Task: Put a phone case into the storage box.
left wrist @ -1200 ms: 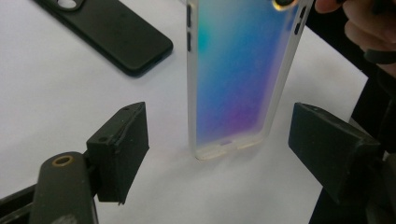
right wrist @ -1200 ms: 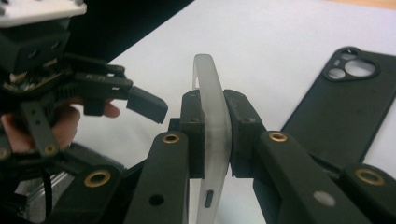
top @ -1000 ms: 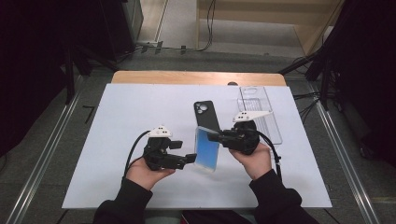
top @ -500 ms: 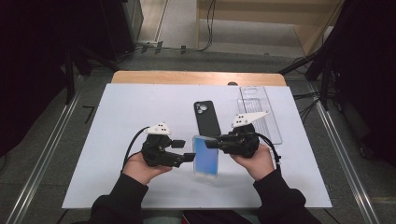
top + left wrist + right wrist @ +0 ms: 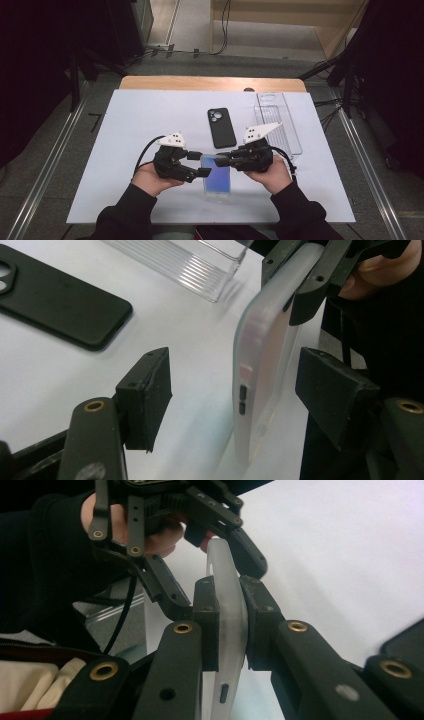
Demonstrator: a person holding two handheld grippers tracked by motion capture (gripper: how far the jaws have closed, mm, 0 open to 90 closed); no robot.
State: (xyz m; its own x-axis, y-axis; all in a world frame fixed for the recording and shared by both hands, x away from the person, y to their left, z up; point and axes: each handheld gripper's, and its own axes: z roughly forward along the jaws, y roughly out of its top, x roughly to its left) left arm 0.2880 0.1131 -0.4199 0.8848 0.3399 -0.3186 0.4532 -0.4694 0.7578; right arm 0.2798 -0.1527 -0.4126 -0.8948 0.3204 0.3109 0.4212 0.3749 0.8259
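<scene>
I face a wooden table (image 5: 150, 82) topped with a white sheet (image 5: 140, 120), on grey floor (image 5: 60, 165), dark black curtains (image 5: 35, 60) at both sides.

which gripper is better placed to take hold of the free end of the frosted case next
Left. The left gripper has open jaws straddling the frosted translucent phone case, pads clear of both faces, so closing probably suffices. The right gripper is already clamped on the case's other end.

Left of the black phone case (image 5: 221, 128) the table (image 5: 140, 115) lies bare and wide; right of it the clear tray (image 5: 278, 122) blocks; just nearer, both hand-held grippers crowd the frosted case (image 5: 216, 176).
</scene>
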